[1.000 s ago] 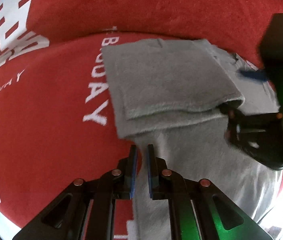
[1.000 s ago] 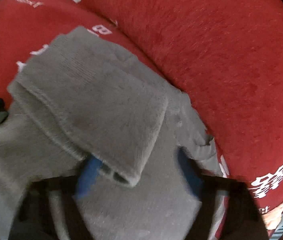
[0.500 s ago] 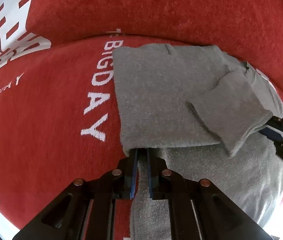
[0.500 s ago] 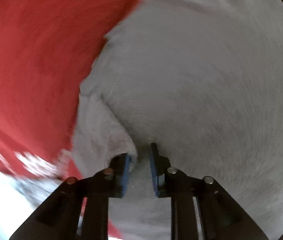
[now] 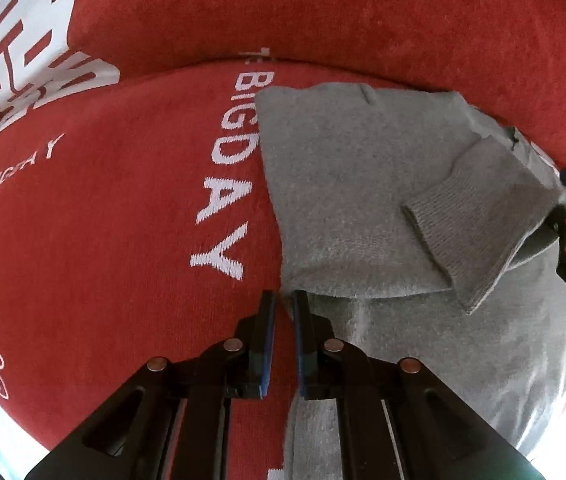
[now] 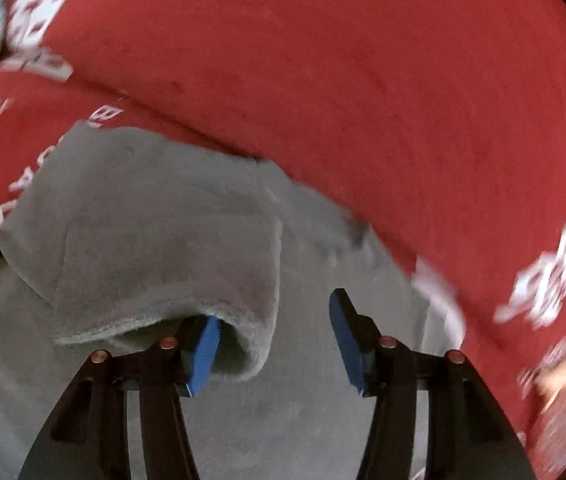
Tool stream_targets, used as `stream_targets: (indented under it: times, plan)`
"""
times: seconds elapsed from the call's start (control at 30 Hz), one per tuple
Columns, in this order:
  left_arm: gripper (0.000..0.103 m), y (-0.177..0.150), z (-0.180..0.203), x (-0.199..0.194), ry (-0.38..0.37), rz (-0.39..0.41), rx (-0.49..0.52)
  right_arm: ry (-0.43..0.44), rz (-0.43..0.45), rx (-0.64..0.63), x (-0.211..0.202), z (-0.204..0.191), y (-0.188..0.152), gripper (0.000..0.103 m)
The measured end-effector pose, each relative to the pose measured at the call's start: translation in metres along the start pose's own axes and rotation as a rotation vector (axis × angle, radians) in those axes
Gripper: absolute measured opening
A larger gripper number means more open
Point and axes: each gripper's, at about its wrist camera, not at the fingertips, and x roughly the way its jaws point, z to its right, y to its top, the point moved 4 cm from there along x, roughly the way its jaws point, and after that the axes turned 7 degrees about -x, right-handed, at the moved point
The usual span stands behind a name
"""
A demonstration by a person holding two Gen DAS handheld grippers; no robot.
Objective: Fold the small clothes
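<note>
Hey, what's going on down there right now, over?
Left gripper shut at sweater's folded edge. Right gripper opening, sleeve draped over one finger. Nothing in the way.

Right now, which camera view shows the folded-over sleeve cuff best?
The left wrist view: the sleeve cuff lies sharp and whole across the grey sweater, ribbing visible. The right wrist view is motion-blurred; there the cuff drapes over one pad of the opening right tongs, partly hidden.

Garment: grey knit sweater [image 5: 347, 184], partly folded, flat on the red cover [image 5: 103, 240].
Sleeve: ribbed cuff [image 5: 471, 232] folded across the body, toward the cover's right edge.
</note>
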Motion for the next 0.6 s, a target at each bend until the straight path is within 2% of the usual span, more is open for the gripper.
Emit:
stream_targets:
  times: [0.03,0.07,0.13,0.17,0.2,0.3,0.33,0.37,0.4,0.5,0.6]
  plan:
    - [0.01,0.0,-0.002,0.001,-0.006,0.002,-0.016,0.007,0.016,0.03,-0.001,0.002,0.003,0.055]
    - [0.01,0.0,-0.004,0.002,-0.014,0.001,-0.033,0.05,0.032,0.138,-0.002,0.014,0.006,0.055]
    - [0.01,0.001,-0.005,0.002,-0.018,0.001,-0.045,0.187,0.033,0.523,0.003,0.055,-0.01,0.055]
    - [0.01,0.001,-0.004,0.002,-0.012,0.004,-0.034,0.248,0.009,0.74,0.01,0.077,-0.028,0.055]
    - [0.01,0.0,-0.002,0.003,-0.003,0.009,-0.017,0.354,-0.014,1.048,0.022,0.101,-0.062,0.056]
    - [0.01,0.001,0.002,0.003,0.009,0.011,0.0,0.573,-0.067,1.508,0.05,0.108,-0.123,0.056]
    - [0.01,0.001,0.001,0.003,0.005,0.008,-0.007,0.607,-0.081,1.572,0.054,0.108,-0.136,0.056]
    - [0.01,0.0,0.001,0.002,0.002,0.006,-0.01,0.63,-0.069,1.622,0.055,0.107,-0.148,0.052]
    - [0.01,0.0,0.0,0.001,-0.002,0.002,-0.012,0.625,-0.054,1.655,0.05,0.11,-0.158,0.052]
    - [0.01,0.002,-0.002,-0.006,-0.017,-0.021,0.006,0.62,-0.054,1.665,0.037,0.115,-0.168,0.054]
    - [0.01,0.008,-0.011,-0.023,-0.033,-0.013,0.02,0.673,-0.072,1.616,0.027,0.107,-0.164,0.056]
